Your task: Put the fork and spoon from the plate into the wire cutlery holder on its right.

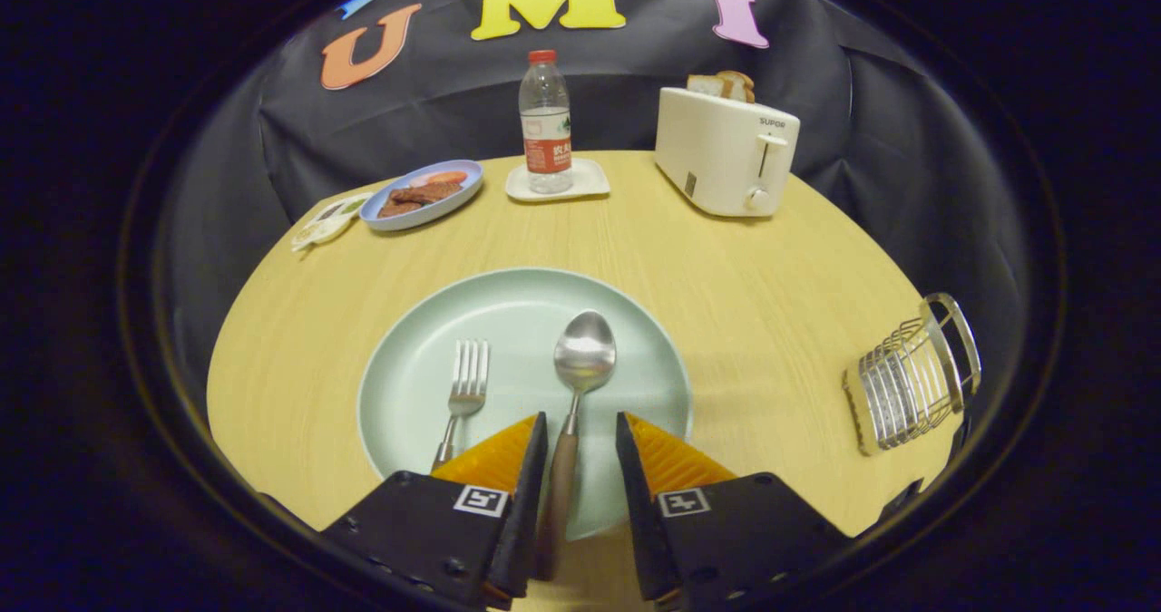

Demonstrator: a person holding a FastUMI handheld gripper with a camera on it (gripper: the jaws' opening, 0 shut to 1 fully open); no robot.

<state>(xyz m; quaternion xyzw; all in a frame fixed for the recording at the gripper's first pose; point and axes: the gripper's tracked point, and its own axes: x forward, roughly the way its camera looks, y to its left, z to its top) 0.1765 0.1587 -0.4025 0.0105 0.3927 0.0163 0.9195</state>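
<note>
A pale green plate [635, 340] lies on the round wooden table just ahead of my fingers. On it rest a metal fork [465, 385] on the left and a metal spoon [583, 358] with a brown handle on the right, both pointing away from me. My gripper [581, 423] is open, and the spoon's handle runs between the two fingers, close to the left one, without being pressed. The fork's handle end is hidden behind my left finger. The wire cutlery holder [912, 376] stands to the right of the plate near the table's edge.
At the back of the table stand a white toaster [726, 154] with bread in it, a water bottle [545, 122] on a small white tray [590, 181], a blue plate of food [422, 197] and a sachet [326, 222]. Bare wood lies between plate and holder.
</note>
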